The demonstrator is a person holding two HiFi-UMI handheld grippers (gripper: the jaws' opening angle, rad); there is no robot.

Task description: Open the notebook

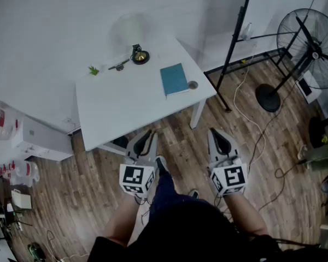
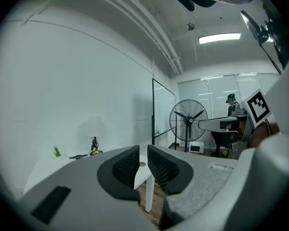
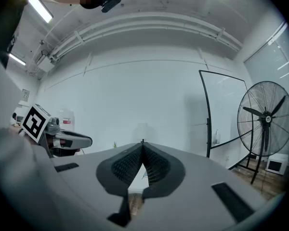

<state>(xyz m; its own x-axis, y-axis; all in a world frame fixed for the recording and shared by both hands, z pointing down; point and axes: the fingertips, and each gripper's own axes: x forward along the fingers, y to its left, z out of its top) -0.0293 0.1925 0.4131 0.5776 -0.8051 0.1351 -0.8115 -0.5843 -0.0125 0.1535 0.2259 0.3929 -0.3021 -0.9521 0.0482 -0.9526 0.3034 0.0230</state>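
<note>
Left tongs (image 1: 148, 134) closed | right tongs (image 1: 217, 134) closed | notebook (image 1: 174, 79) unopened | fan (image 1: 310, 47) cropped

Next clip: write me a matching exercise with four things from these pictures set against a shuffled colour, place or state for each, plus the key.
1 notebook
2 small plant
3 fan
4 left hand-held gripper

A shut, empty
B teal, closed
C green, at the far left of the table
D standing on the floor, right of the table

Pairs: 1-B; 2-C; 3-D; 4-A
</note>
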